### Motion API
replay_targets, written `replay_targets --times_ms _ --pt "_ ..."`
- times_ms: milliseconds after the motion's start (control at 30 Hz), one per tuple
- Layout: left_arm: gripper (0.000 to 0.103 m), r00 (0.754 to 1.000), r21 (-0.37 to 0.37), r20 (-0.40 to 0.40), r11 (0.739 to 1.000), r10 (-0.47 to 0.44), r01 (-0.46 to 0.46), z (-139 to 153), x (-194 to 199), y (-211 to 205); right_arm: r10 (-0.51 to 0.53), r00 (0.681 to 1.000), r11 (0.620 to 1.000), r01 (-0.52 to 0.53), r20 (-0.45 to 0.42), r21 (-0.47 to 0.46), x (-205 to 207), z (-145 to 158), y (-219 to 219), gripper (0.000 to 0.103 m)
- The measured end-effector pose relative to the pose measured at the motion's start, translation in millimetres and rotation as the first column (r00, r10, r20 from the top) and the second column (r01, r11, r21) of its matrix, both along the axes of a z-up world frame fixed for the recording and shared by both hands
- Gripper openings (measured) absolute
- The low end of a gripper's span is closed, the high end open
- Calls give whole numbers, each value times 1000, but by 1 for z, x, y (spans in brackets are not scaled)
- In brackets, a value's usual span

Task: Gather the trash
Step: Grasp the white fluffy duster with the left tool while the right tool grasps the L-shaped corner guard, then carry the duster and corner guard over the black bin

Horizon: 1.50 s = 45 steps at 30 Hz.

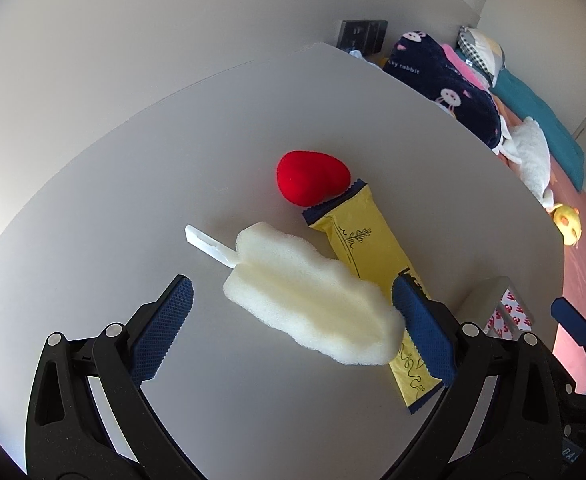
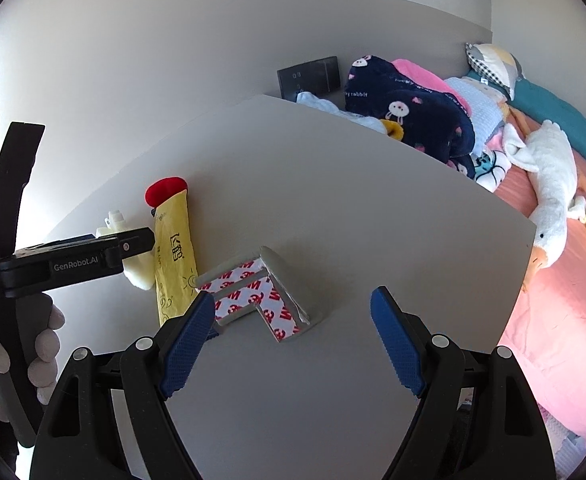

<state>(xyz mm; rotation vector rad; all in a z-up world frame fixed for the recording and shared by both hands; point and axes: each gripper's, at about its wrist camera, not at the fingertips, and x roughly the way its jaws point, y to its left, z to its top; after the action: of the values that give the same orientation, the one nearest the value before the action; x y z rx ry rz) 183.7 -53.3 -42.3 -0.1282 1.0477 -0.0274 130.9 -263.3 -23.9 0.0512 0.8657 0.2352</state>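
A bed [image 2: 549,320] with a pink sheet runs along the right, heaped with a navy rabbit-print blanket [image 2: 409,112] and a white plush goose [image 2: 549,184]. Beside it stands the smooth, matte grey table [image 2: 333,184] that carries the trash.

The left gripper [image 1: 293,312] tilts steeply down over the table, its blue ribbed pads spread wide. Between them, unpinched, lies a pale foam sponge [image 1: 305,300], porous and cloud-edged, on a flat white plastic handle. Its rounded end lies against the inner face of the right-hand pad. In the right wrist view a gloved hand [image 2: 41,344] holds this tool by its black grip.

The right gripper [image 2: 293,332] slants down too, tongs wide apart and empty. Just ahead of its left-hand pad rests an L-shaped grey corner guard [image 2: 261,292], its red-and-white printed tape backing facing up.

A long yellow wrapper [image 1: 357,240], crinkled with saw-tooth blue ends, lies under the sponge. A red, rounded, felt-like lump [image 1: 313,176] sits at the wrapper's far end.
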Motion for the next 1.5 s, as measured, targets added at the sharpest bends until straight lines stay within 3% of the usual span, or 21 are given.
replay_targets --times_ms 167,400,500,533,667,767,833,1133,1500 --pt "91 1000 -33 -18 999 7 -7 -5 -2 10 34 999 999 -35 -18 -30 15 -8 10 81" --pt "74 1000 -96 -15 995 -11 10 -6 -7 20 48 997 998 -50 -61 -28 30 -23 16 80" --pt "62 1000 -138 -9 990 -30 28 -6 -9 21 72 995 997 -72 -76 1 30 -27 17 66" --pt "59 999 -137 -6 990 -34 33 -6 -10 20 87 993 996 -85 -83 24 29 -26 17 57" --pt "47 998 -132 17 990 -54 55 -3 -15 17 84 994 996 -82 -71 34 23 -22 15 40" --pt "32 996 -132 45 987 -81 86 0 -19 13 67 995 996 -63 -70 67 20 -18 7 25" --pt "27 994 -118 55 988 -94 100 2 -22 10 58 996 996 -54 -62 66 16 -15 3 24" --pt "24 982 -62 114 985 -153 161 24 -41 -8 22 999 997 -20 -29 71 -9 -3 -14 23" --pt "25 959 -59 151 967 -238 249 46 -63 -45 -59 998 994 57 13 88 -44 14 -50 23"
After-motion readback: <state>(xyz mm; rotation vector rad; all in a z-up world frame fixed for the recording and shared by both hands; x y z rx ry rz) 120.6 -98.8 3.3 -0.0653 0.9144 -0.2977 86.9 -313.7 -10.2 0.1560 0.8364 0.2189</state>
